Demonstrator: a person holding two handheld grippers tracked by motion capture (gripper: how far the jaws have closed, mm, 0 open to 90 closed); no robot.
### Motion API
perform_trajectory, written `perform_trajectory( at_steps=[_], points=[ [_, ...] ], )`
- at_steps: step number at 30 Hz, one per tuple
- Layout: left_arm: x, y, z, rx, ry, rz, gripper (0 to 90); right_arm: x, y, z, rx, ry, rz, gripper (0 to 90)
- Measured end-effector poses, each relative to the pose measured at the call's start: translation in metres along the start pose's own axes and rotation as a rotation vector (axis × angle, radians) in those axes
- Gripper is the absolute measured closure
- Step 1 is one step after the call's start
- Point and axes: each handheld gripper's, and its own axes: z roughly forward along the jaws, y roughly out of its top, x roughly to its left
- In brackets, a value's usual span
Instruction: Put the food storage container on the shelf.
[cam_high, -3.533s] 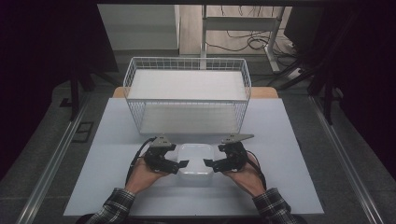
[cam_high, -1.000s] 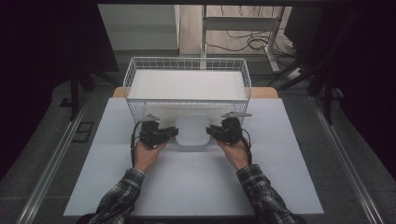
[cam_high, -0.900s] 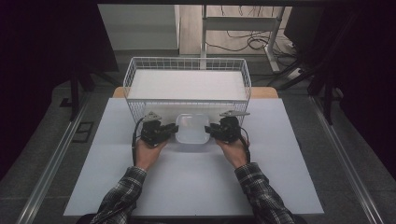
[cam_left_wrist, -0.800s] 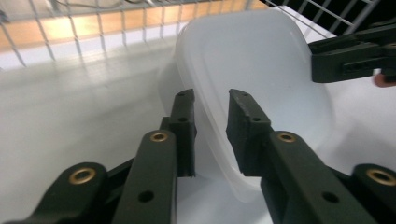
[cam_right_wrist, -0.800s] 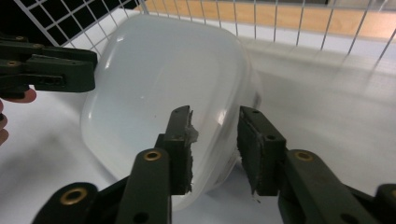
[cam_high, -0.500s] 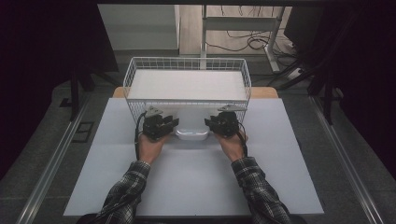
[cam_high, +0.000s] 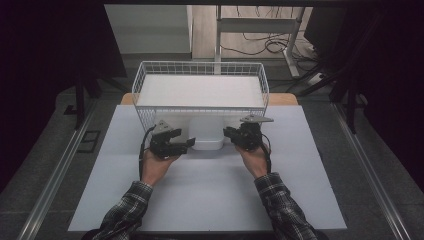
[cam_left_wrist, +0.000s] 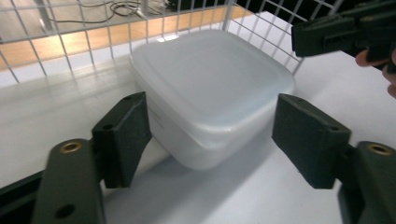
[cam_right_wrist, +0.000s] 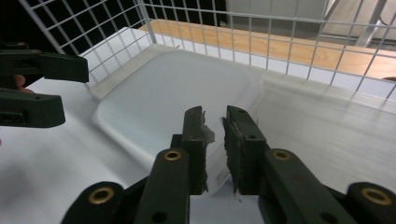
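Container sat on table, against wire basket front. Left gripper jaws just opened wide, straddling container corner, pads clear of it. Right gripper jaws narrowed further, pinching container's rim.

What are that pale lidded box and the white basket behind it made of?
The box looks like frosted, semi-translucent plastic: milky, smooth, with a soft sheen on its lid and rounded moulded corners. The basket looks like thin metal wire with a white coating, judging by its fine, even grid; whether that is paint or plastic coating I can't tell.
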Motion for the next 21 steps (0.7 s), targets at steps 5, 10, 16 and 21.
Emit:
perform_trajectory(
  at_steps=[5, 10, 16, 21],
  points=[
    [-0.005, -0.007, -0.007, 0.038, -0.034, 0.001, 15.6, 0.005, -0.005, -0.005, 0.028, 0.006, -0.036, 83.0],
    [-0.014, -0.020, -0.021, 0.047, -0.049, 0.018, 10.8, 0.011, -0.008, -0.016, 0.034, 0.023, -0.080, 83.8],
    [-0.024, -0.035, -0.040, 0.003, -0.039, 0.037, 7.8, 0.022, -0.010, -0.024, 0.051, 0.052, -0.128, 86.5],
    [-0.034, -0.052, -0.052, -0.021, -0.009, 0.086, 5.7, 0.032, -0.013, -0.022, 0.073, 0.073, -0.172, 88.0]
  ],
)
